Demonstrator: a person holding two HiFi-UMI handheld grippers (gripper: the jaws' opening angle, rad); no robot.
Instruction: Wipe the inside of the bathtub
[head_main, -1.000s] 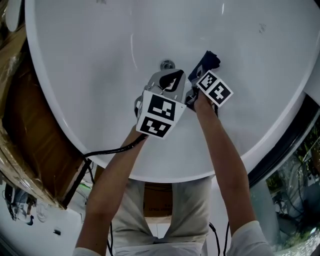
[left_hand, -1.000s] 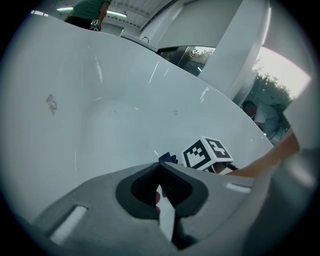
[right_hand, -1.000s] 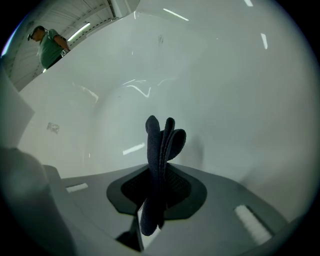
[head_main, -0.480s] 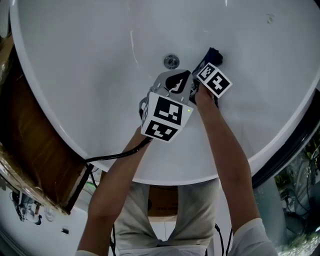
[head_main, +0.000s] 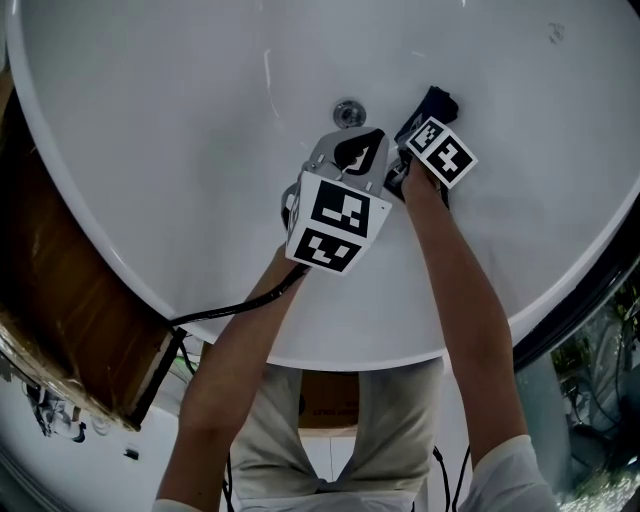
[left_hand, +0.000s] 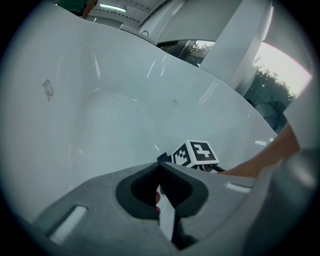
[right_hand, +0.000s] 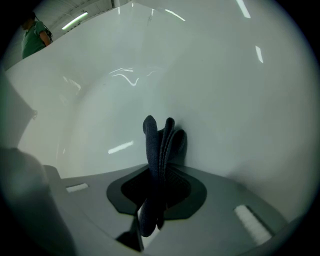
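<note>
Both grippers are down inside the white bathtub (head_main: 180, 120) in the head view. The left gripper (head_main: 360, 150) sits just below the drain (head_main: 347, 112), and the right gripper (head_main: 415, 125) is just to the drain's right, with a dark folded cloth (head_main: 433, 102) at its tip against the tub's surface. Wide bare enamel spreads away from the drain on every side up to the curved rim (head_main: 330, 355), and a black cable (head_main: 225, 308) crosses that rim on the near side. In the left gripper view the jaws are closed tip to tip with nothing between them, and the right gripper's marker cube (left_hand: 196, 153) lies just past them. In the right gripper view the jaws are clamped on the cloth, whose folds press against the tub's smooth wall.
</note>
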